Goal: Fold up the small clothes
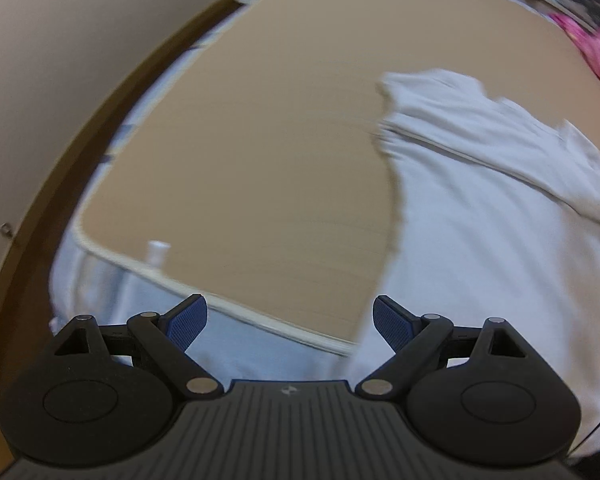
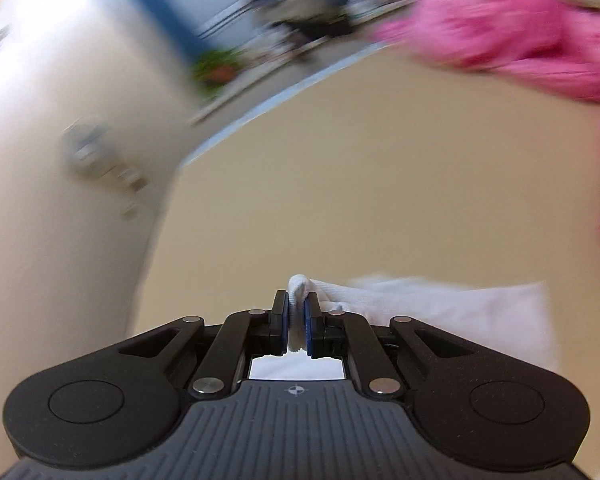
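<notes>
A white garment (image 1: 500,208) lies spread on the tan board (image 1: 260,152), at the right of the left wrist view, and hangs over the board's near edge. My left gripper (image 1: 290,322) is open and empty, above the board's near edge, left of the garment. My right gripper (image 2: 297,316) is shut on a bunched edge of the white garment (image 2: 440,308), which trails to the right over the tan board (image 2: 380,184). Both views are blurred by motion.
A pink garment (image 2: 512,28) lies at the far right of the board and also shows in the left wrist view (image 1: 596,52). A pale blue sheet (image 1: 112,280) lies under the board. A wooden rim (image 1: 40,200) and wall are at the left. Blurred clutter (image 2: 284,20) is beyond.
</notes>
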{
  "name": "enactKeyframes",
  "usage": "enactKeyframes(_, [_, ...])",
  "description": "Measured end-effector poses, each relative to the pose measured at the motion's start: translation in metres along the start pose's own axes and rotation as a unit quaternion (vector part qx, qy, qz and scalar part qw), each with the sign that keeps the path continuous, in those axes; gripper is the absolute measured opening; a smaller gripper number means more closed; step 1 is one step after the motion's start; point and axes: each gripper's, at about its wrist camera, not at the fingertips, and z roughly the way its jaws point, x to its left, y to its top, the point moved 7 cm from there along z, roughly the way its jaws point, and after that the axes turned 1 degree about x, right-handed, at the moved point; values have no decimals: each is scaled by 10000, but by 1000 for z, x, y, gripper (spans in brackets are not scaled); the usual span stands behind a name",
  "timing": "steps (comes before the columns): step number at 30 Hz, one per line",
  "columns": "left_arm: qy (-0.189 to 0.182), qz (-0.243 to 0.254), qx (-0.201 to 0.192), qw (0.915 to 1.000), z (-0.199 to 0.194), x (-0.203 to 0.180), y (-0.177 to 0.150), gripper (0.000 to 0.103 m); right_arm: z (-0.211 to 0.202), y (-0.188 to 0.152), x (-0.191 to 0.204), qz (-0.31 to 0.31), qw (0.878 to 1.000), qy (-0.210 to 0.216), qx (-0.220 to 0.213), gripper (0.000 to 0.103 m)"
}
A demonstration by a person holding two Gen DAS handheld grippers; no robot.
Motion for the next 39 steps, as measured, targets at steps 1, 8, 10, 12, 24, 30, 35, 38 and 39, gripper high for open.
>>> enactKeyframes(1, [55, -95, -16, 9999, 2, 13, 1, 93, 25, -17, 27, -47, 9998, 109, 148, 8])
enactKeyframes(8, [277, -725, 216, 9967, 23, 73, -2, 93, 116, -158, 54, -1106, 9869, -278, 1139, 75])
enactKeyframes(10, [338, -640, 269, 9970, 31, 72, -3, 93, 94, -170, 12, -1194, 9853, -540, 1097, 75])
enactKeyframes(12, [357, -485, 263, 9978, 34, 61, 0, 93, 65, -171, -37, -1194, 9849, -862, 907, 75])
enactKeyframes(24, [-828, 317, -425, 9952, 45, -74, 116, 93, -58, -176, -218, -549, 9782, -1997, -180, 75])
enactKeyframes(30, [-999, 844, -16, 9914, 93, -154, 169, 93, -36, -164, -224, -802, 9743, -2071, -381, 75])
enactKeyframes(35, [-652, 1097, 182, 9917, 122, -195, 178, 93, 14, -151, -236, -1664, 9579, -2320, -283, 73])
enactKeyframes(38, [-904, 1219, 85, 9884, 110, -226, 183, 93, 41, -144, -237, -2214, 9486, -2222, -417, 53])
enactKeyframes(39, [-962, 1292, 36, 9869, 106, -237, 184, 93, 46, -140, -235, -2456, 9431, -2160, -598, 27])
